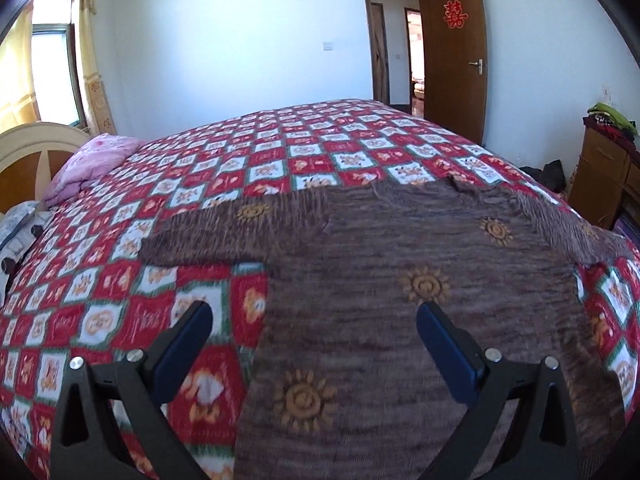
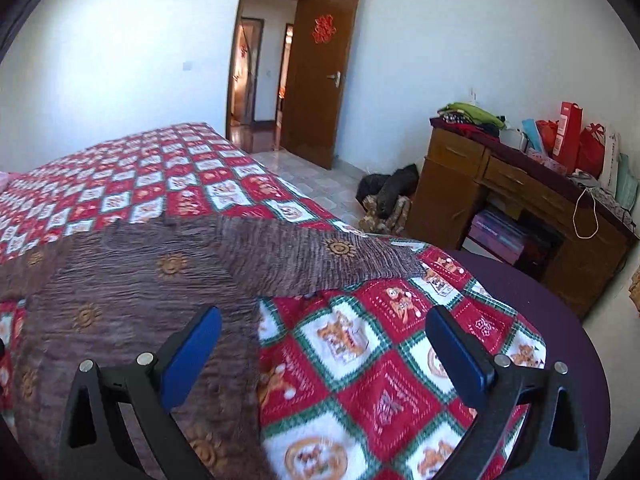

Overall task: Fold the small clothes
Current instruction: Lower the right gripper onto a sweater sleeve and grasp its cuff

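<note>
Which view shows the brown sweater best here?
The left wrist view: the brown sweater lies spread flat with its body, neckline and both sleeves visible. The right wrist view shows only part of the body and one sleeve.

We are seeing a ribbed, matt brown knit sweater (image 1: 400, 240) lying on a soft fleecy checked blanket (image 1: 240, 152); the door (image 2: 320, 80) and desk (image 2: 500, 184) are showing glossy varnished wood.

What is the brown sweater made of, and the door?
The sweater looks like soft knitted yarn, maybe wool: it has fuzzy ribbed rows and a matte look, with orange suns. The door looks like wood with a smooth brown finish; whether it is solid wood cannot be told.
</note>
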Action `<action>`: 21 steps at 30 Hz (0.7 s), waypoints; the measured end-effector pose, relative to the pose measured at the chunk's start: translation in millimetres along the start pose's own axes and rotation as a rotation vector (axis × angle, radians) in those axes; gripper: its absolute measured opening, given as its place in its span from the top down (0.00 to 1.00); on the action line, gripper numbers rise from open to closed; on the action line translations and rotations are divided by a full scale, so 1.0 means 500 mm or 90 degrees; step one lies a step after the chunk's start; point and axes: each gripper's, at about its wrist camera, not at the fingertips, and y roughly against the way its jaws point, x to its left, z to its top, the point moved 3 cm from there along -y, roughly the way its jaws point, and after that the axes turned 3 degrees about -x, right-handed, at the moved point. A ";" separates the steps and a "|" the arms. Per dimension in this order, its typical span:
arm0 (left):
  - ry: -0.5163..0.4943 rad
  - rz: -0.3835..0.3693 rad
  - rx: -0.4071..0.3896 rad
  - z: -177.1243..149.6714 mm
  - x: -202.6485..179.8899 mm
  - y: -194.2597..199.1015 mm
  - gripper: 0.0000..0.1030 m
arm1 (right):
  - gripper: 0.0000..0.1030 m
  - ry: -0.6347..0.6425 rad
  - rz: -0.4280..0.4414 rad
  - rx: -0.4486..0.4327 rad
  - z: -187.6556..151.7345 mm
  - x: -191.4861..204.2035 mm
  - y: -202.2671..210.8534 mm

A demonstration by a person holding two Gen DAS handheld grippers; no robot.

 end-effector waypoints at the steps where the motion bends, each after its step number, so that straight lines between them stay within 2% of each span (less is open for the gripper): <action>1: -0.007 -0.001 -0.002 0.015 -0.005 -0.014 0.00 | 0.03 -0.001 -0.001 0.006 0.006 -0.001 -0.015; 4: -0.003 -0.005 -0.007 0.051 -0.001 -0.056 0.00 | 0.15 -0.017 0.004 0.018 0.027 -0.023 -0.061; 5: 0.007 -0.002 -0.007 0.061 0.007 -0.074 0.00 | 0.16 -0.037 0.003 0.032 0.033 -0.046 -0.083; 6: 0.017 0.002 -0.007 0.069 0.015 -0.090 0.00 | 0.22 -0.067 0.017 0.051 0.038 -0.070 -0.107; 7: 0.029 0.009 -0.006 0.077 0.024 -0.110 0.00 | 0.35 -0.090 0.031 0.065 0.039 -0.086 -0.123; 8: 0.039 0.017 -0.004 0.084 0.031 -0.128 0.00 | 0.43 -0.146 0.056 0.097 0.039 -0.124 -0.158; 9: 0.048 0.025 -0.003 0.090 0.037 -0.145 0.00 | 0.56 -0.196 0.070 0.121 0.037 -0.155 -0.188; 12: 0.067 0.041 0.003 0.101 0.045 -0.193 0.00 | 0.58 -0.296 0.123 0.169 0.037 -0.214 -0.268; 14: 0.063 0.049 0.000 0.100 0.038 -0.213 0.00 | 0.58 -0.315 0.139 0.182 0.043 -0.225 -0.304; 17: 0.061 0.056 0.001 0.086 0.025 -0.241 0.00 | 0.58 -0.307 0.113 0.182 0.063 -0.241 -0.345; 21: 0.059 0.034 0.040 0.044 0.010 -0.288 0.00 | 0.58 -0.414 0.093 0.198 0.049 -0.317 -0.390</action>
